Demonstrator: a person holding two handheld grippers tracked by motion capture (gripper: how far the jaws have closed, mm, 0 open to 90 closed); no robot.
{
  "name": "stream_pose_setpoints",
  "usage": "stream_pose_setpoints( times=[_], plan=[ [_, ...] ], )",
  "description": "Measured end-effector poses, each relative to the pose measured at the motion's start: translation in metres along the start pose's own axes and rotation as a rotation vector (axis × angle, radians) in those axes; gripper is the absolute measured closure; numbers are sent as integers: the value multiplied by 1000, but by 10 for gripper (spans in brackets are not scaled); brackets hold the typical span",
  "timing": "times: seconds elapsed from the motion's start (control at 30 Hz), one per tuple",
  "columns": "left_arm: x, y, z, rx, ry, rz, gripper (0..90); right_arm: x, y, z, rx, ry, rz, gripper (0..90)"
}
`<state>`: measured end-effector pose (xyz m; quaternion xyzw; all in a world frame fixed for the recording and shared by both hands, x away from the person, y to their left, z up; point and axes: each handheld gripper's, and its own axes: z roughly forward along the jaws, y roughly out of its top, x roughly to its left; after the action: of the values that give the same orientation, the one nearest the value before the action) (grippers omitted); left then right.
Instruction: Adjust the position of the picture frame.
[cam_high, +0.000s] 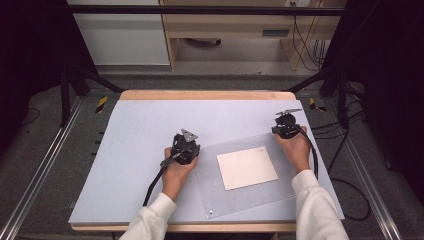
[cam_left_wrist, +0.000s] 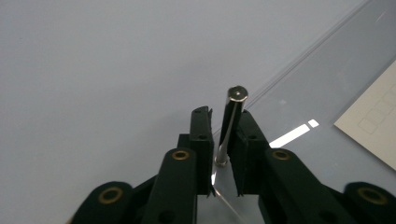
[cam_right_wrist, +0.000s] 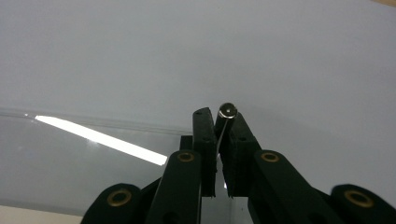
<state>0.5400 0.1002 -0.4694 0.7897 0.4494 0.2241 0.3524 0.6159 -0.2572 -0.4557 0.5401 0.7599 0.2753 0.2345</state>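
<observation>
A clear plastic sheet (cam_high: 250, 172) lies flat on the pale grey tabletop (cam_high: 145, 125), toward the near right corner, turned a little askew to the front edge. A white paper square (cam_high: 247, 167) sits in the middle of the sheet, whether under or on it cannot be told.

The left claw (cam_high: 186, 147), held in the person's left hand (cam_high: 177, 172), stands at the sheet's far left corner. In the left gripper view its jaws are nearly together around a small upright metal pin (cam_left_wrist: 232, 122) with a round shiny head, standing at the sheet's corner; the right jaw touches the pin, the left jaw looks just beside it.

The right claw (cam_high: 286, 125), held in the right hand (cam_high: 297, 150), stands at the sheet's far right corner, near the right edge of the tabletop. In the right gripper view its jaws are closed on a second pin (cam_right_wrist: 227, 112), whose round head shows just above the tips, with the sheet's edge running off to the left.

A black cable trails from each claw toward the near edge.
</observation>
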Motion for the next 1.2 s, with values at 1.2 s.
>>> stream_pose_setpoints(
  times=[1.2],
  plan=[
    [9,4,-4,29,-63,3,846,3,1,-5,-12,3,-23,858]
  ],
)
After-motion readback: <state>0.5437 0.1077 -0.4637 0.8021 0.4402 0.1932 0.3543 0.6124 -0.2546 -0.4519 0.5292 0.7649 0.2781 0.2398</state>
